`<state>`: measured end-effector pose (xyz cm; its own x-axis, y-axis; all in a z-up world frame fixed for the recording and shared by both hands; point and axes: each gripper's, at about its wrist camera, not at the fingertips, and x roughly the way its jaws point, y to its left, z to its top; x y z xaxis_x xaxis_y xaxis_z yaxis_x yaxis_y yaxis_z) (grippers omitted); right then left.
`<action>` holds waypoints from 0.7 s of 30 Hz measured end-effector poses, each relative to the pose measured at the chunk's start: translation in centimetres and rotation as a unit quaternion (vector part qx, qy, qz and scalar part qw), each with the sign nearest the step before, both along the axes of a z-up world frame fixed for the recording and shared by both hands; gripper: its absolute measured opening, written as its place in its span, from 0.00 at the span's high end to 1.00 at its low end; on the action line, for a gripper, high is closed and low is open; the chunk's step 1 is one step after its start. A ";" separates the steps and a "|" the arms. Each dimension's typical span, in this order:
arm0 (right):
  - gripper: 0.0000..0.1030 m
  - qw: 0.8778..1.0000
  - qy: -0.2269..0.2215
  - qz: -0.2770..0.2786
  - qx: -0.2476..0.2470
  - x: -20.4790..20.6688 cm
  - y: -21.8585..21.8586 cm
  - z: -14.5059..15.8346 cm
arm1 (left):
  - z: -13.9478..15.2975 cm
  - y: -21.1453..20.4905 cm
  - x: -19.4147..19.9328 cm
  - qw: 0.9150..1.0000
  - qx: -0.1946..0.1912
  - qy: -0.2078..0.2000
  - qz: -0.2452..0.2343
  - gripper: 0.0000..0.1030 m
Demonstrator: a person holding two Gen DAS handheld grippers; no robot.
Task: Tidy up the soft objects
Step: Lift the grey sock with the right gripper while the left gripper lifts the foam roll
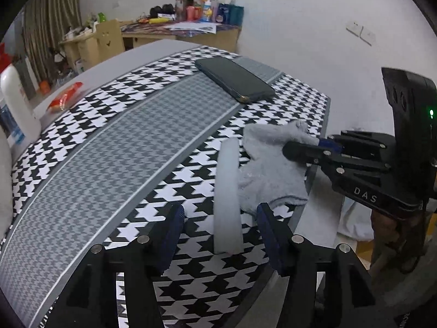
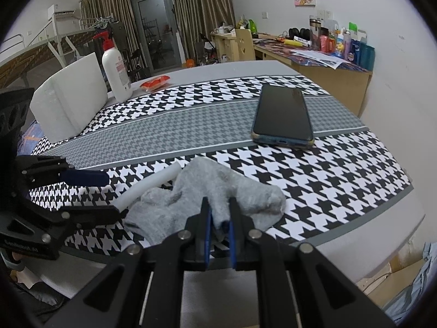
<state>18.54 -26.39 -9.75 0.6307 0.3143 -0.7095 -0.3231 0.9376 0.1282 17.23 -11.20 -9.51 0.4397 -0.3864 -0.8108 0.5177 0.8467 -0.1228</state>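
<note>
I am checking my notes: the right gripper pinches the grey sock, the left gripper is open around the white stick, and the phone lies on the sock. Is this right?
Not quite. The phone lies on the cloth's grey stripe, apart from the sock, as the right wrist view shows. The right gripper does pinch the sock, and the left gripper is open around the white stick.

Looking like a lived-in home room, curtains [image 2: 191, 13] hanging, cluttered desk [image 2: 322, 65] standing by the wall, bunk bed [image 2: 54, 41] showing.

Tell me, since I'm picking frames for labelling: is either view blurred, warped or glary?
Left wrist view: strong fisheye bends the houndstooth cloth into an arc, the white bottle at the edge is smeared, the grey sock is sharp. Right wrist view: same barrel distortion with dark corners, even indoor light, only faint reflections on the phone screen.
</note>
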 end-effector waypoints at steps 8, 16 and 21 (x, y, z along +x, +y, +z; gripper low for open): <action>0.83 1.000 0.000 -0.003 0.001 -0.2 -0.2 0.1 | -0.6 -1.5 -0.3 0.999 0.041 -0.016 -0.010 0.80; 0.46 1.000 -0.003 0.005 0.004 -0.5 0.2 0.1 | -0.2 -0.3 -0.3 0.999 0.025 -0.029 0.014 0.85; 0.37 0.999 -0.021 0.025 -0.006 -0.8 1.1 0.4 | 0.8 1.3 -0.5 0.998 0.002 -0.036 0.042 0.85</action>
